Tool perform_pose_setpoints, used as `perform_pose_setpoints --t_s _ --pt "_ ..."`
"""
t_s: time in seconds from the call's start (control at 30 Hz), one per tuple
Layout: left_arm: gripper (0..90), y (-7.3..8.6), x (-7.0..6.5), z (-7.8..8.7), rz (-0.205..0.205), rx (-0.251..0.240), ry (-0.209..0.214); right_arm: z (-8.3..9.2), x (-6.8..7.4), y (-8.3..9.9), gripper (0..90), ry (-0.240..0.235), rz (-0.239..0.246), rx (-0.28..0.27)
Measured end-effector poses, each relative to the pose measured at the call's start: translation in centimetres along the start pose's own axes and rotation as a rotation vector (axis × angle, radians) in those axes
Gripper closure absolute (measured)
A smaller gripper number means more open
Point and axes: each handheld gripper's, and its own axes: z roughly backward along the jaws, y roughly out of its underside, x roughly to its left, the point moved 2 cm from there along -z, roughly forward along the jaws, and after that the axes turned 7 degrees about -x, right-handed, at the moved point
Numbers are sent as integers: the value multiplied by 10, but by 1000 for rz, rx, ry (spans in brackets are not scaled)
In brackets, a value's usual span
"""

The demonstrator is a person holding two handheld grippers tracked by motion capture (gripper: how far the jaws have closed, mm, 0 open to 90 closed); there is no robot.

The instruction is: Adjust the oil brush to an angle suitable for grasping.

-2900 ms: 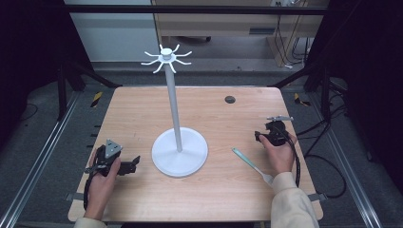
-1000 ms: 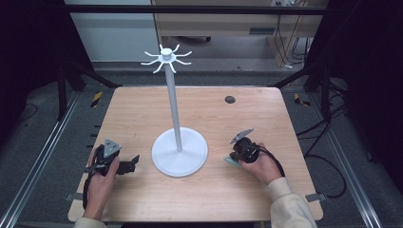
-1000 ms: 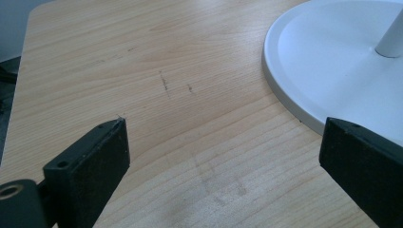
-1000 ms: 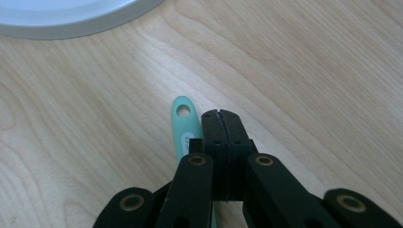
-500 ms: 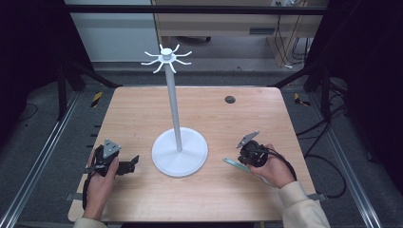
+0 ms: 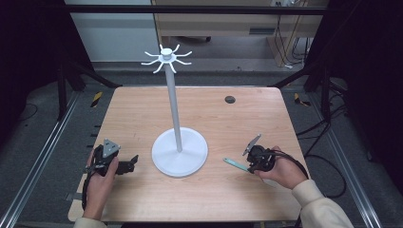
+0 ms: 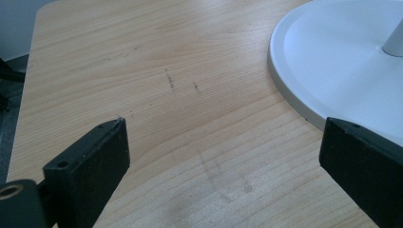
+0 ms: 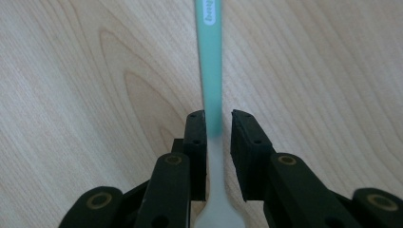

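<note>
1. The right tool (image 8: 218, 118) is released: its jaws have just been opening. They stand a little apart, with a utensil (image 8: 211, 71) between them.
2. In the right gripper view the utensil's teal handle runs straight out from the jaws. It lies against the left pad, with a clear gap to the right pad, so nothing clamps it. Its white end widens back between the tool's arms.
3. In the high view the right tool (image 6: 247, 166) sits at the near right of the table (image 6: 228, 123), pointing left. The teal end of the utensil (image 6: 233, 163) sticks out toward the stand (image 6: 190, 156), near its base but apart from it. Whether the utensil rests flat on the wood or is slightly raised, I cannot tell.
4. The step in hand looks like letting go of the utensil or shifting the grip on it, just right of the stand.
5. If it is a regrip, the next move calls for closing squarely on the handle so it does not swivel. If it is a release, the tool should draw straight back along the handle without dragging it.
6. The left tool (image 6: 130, 164) rests at the near left, its jaws wide apart and empty (image 7: 223, 137). It points at the stand's round base (image 7: 342, 71), just beside it.
</note>
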Motion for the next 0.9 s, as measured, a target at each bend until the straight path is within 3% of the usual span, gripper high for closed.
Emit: perform_pose_setpoints --t_s 0.5,0.83,0.9 --pt "24 0 1 0 3 -2 -1 -12 -2 1 780 -32 5 80" --pt "24 0 1 0 2 -1 0 -13 -3 1 808 -36 -12 105" --pt "24 0 1 0 2 -1 0 -14 -4 2 811 -40 9 98"
